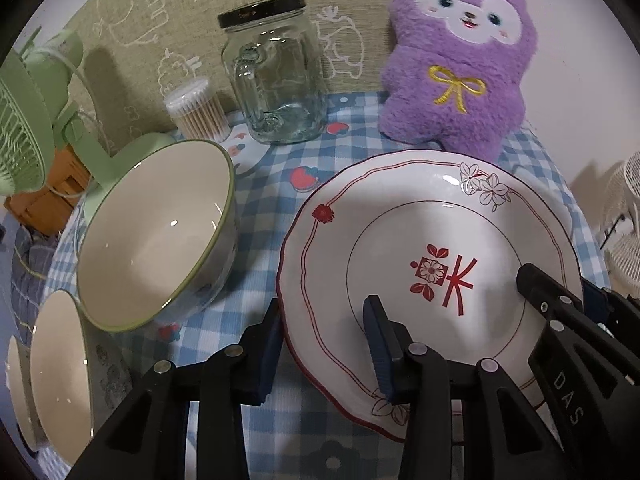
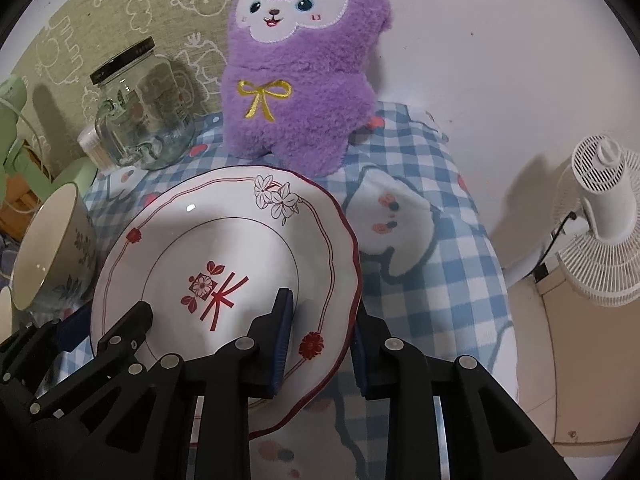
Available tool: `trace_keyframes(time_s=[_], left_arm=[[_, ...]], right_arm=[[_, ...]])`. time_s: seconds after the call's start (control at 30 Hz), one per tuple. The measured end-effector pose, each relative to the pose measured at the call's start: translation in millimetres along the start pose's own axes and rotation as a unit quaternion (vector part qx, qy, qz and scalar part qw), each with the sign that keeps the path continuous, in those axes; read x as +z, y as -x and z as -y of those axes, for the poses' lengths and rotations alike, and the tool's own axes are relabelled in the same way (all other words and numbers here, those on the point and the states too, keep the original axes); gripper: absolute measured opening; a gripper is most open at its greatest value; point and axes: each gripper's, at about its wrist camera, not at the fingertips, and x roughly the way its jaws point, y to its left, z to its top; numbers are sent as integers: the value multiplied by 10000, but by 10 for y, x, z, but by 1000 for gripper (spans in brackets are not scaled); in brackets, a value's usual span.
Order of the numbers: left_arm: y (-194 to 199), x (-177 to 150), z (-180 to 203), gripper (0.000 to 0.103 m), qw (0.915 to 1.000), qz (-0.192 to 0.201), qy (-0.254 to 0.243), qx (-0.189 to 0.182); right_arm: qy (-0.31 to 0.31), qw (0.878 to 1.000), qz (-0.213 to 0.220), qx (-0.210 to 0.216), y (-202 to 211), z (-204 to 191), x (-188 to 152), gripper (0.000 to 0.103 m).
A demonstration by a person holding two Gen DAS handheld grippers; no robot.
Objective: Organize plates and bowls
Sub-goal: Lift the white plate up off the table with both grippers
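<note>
- Blue-and-white checked tablecloth (image 1: 256, 272) under everything, so I'll use the plate as the landmark.
- Purple plush toy (image 1: 456, 68) stands just behind the plate, against the wall.
- White plate (image 1: 432, 232) with red trim sits mid-cloth, both claws on it.
- Green-rimmed bowl (image 1: 156, 236) is tipped on its side to the plate's left; two more bowls (image 1: 60, 368) lie further left, near the lens.
- Glass jar (image 1: 276, 76) with a black lid is behind the plate, to the left; cotton swab tub (image 1: 200, 110) beside it.
- Left gripper (image 1: 324, 344) straddles the plate's near-left rim, one pad inside, one outside; can't tell if they're pressing.
- Right gripper (image 2: 320, 344) straddles the near-right rim the same way; squeeze unclear too.
</note>
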Motion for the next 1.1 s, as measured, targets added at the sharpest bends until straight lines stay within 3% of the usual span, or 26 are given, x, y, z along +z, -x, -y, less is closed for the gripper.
trace_keyframes(time_s=[0.37,0.57,1.1], left_arm=[[181,-290,-9,41,9987,-81,-479,-172],[197,-381,-51,41,9971,-127,-695,-295],[131,-271,-41,52,9930,87,-1039,-557]], right_arm=[[23,9999,-149,54,245,27,-360,29],[-110,9988,-347,331,274,67,-518,29],[-75,9988,-485,52,135,76,-356,34]])
